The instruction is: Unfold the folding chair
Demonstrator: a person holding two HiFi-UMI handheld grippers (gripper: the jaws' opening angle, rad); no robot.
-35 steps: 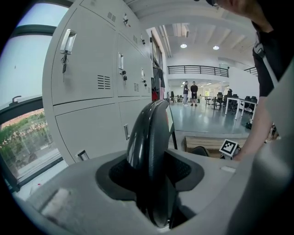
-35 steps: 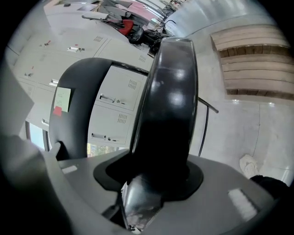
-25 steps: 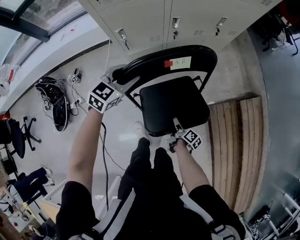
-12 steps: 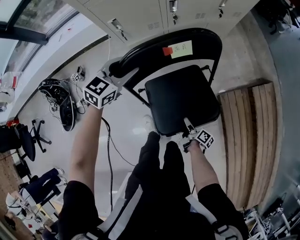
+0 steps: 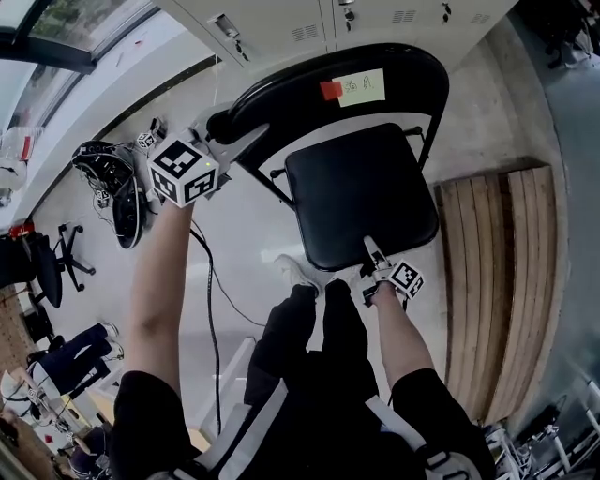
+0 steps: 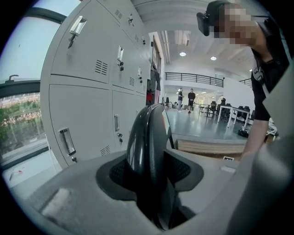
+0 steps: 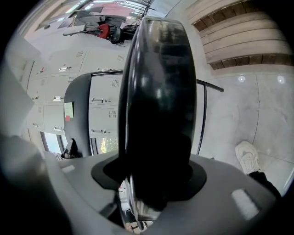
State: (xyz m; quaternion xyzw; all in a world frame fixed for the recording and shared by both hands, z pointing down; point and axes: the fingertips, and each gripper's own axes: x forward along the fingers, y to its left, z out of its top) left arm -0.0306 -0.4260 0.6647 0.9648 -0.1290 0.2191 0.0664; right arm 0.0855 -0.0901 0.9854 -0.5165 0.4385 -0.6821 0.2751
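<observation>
A pale, glossy floor [image 5: 234, 248] fills most of the head view, with a row of grey metal lockers [image 5: 281, 28] along its far side and a slatted wooden platform [image 5: 497, 281] to the right. The folding chair [image 5: 427, 141] stands on the floor between the lockers and the person's legs [image 5: 309, 347], just left of the platform, with its seat laid flat. Its backrest [image 5: 281, 89] is a smooth, curved black panel, and its seat [image 5: 361, 192] is a rounded black square on a thin dark tube frame.

The left gripper [image 5: 236, 136] is clamped on the left end of the backrest, and its dark ribbed pads [image 6: 117, 174] press on the panel's edge. The right gripper [image 5: 375, 255] has the front edge of the seat between its pads [image 7: 108, 174]. Its jaws have just been opening a little, yet the seat fills the gap.

A tangle of black cables [image 5: 117, 183] and an office chair [image 5: 52, 267] lie well off to the left. A pale yellow note [image 5: 361, 84] and a red tag [image 5: 330, 90] are stuck on the backrest, but the writing is too small to read. A white shoe [image 5: 300, 272] rests beside the seat's front corner.
</observation>
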